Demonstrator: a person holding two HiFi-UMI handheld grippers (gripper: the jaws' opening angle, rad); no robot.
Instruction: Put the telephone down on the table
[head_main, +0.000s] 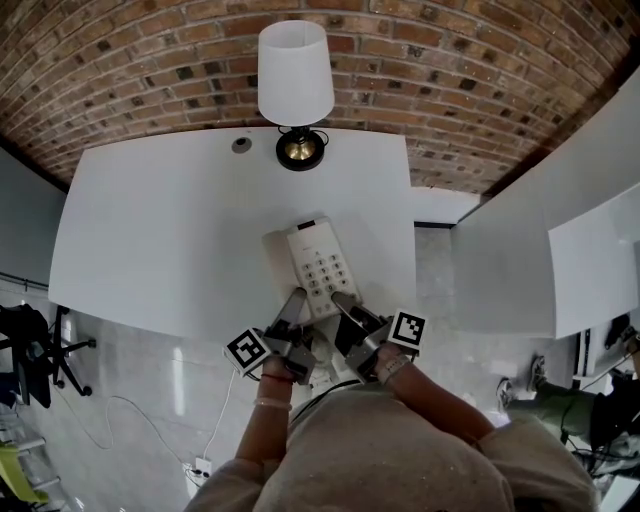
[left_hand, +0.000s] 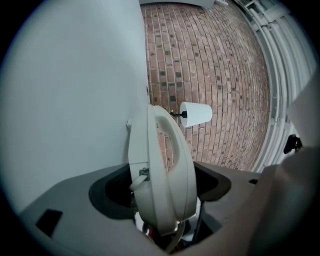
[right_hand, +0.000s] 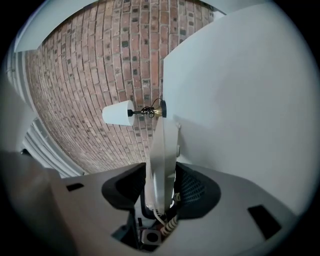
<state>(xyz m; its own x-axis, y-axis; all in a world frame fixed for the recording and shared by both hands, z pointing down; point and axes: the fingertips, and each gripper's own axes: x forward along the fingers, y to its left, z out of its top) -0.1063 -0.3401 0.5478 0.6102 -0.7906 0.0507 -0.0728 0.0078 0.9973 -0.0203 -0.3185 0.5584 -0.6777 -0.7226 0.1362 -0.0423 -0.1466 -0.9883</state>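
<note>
Head view: white keypad telephone (head_main: 315, 265) on the white desk (head_main: 160, 230) near its front edge, table lamp (head_main: 296, 85) behind, both forearms reaching to its near end; left gripper view: left gripper (left_hand: 162, 184) jaws clenched across the handset side; right gripper view: right gripper (right_hand: 161, 187) jaws released, the telephone's thin edge between them.

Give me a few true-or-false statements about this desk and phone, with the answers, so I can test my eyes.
1. A lamp stands on the table. True.
2. The phone is black. False: it is white.
3. The wall behind the table is brick. True.
4. The phone is at the table's far edge, touching the lamp. False: it is near the front edge, apart from the lamp.
5. The phone sits between the jaws of the left gripper. True.
</note>
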